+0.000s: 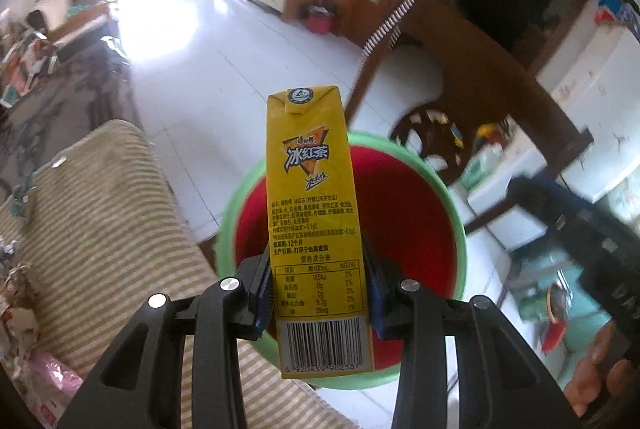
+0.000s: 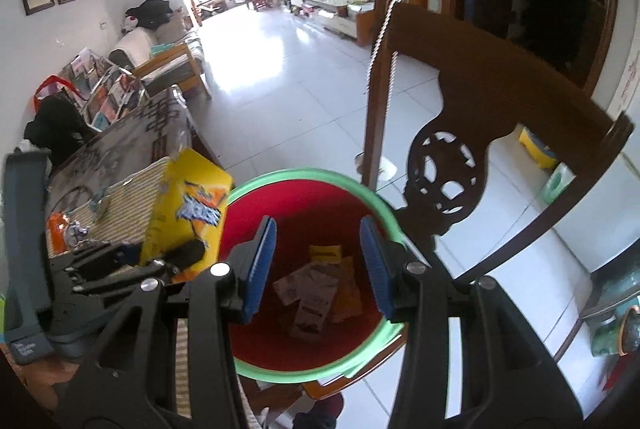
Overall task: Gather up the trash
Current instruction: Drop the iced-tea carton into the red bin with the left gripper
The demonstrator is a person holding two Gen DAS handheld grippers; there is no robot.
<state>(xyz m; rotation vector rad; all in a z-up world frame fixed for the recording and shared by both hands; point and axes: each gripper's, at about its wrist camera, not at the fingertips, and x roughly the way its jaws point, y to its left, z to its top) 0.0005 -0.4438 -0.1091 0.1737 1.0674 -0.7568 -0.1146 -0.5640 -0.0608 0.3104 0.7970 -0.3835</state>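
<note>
My left gripper (image 1: 320,293) is shut on a yellow iced-tea carton (image 1: 314,213) and holds it upright over the red bin with a green rim (image 1: 456,205). In the right wrist view the same carton (image 2: 188,213) shows at the left, beside the bin's rim (image 2: 320,173), with the left gripper (image 2: 132,265) around it. My right gripper (image 2: 316,265) is open and empty above the bin's mouth. Several flat wrappers (image 2: 316,289) lie on the bin's bottom.
A striped tablecloth (image 1: 116,229) covers the table at the left, with crumpled paper scraps (image 1: 20,293) and an orange wrapper (image 2: 58,229) on it. A carved wooden chair (image 2: 460,133) stands right behind the bin. White tiled floor (image 2: 280,77) stretches beyond.
</note>
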